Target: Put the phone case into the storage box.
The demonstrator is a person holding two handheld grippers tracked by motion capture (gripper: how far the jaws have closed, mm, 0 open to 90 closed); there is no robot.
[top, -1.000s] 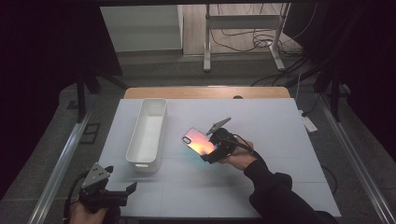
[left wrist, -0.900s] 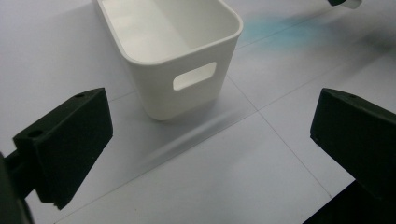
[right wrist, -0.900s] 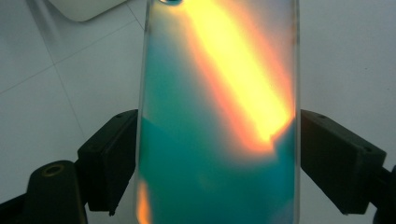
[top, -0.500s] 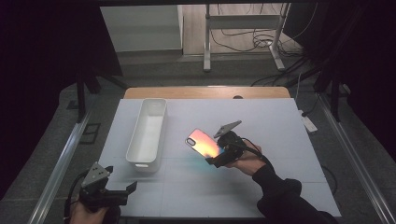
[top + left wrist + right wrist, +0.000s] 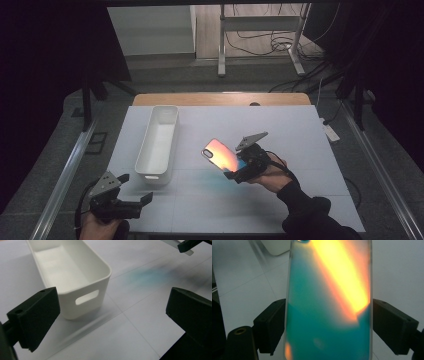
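Iridescent phone case [image 5: 223, 154], lengthwise toward tray [image 5: 159, 172]

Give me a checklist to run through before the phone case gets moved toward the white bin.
1. Grip: the right gripper has its jaws closed on the two long edges of the phone case. Ok.
2. Case clear of the table: it is held tilted above the surface in the high view. Ok.
3. White bin: nothing shows inside it, and it stands upright. Ok.
4. Path from case to bin: no object lies between them on the table. Ok.
5. Left gripper: jaws open, holding nothing, near the bin's close end and apart from it. Ok.
6. Firmness of the grip: cannot tell.
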